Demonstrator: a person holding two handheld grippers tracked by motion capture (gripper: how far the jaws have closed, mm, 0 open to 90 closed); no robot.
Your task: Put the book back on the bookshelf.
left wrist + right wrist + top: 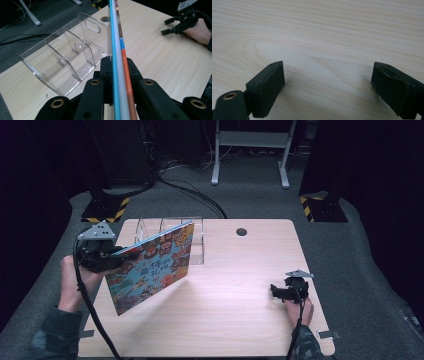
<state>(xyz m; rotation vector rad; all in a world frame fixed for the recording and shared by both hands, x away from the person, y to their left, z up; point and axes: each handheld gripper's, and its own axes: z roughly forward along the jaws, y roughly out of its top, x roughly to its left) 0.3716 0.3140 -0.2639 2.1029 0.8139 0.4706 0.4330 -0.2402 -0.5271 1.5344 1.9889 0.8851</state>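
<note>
Colourful picture book [152, 265] sits left of centre in the high view, its left edge clamped in the left gripper [107, 256] before a clear rack [197, 237]. Lower right, the right gripper [280, 291] rests agape on the table [240, 310].

The book [152, 265] hides part of the clear rack [197, 237]; its cover lettering is perhaps too small to read.

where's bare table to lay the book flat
The widest bare patch of table lies between the book and the right tool. It's crowded at the far left, around the clear rack and left tool.
</note>
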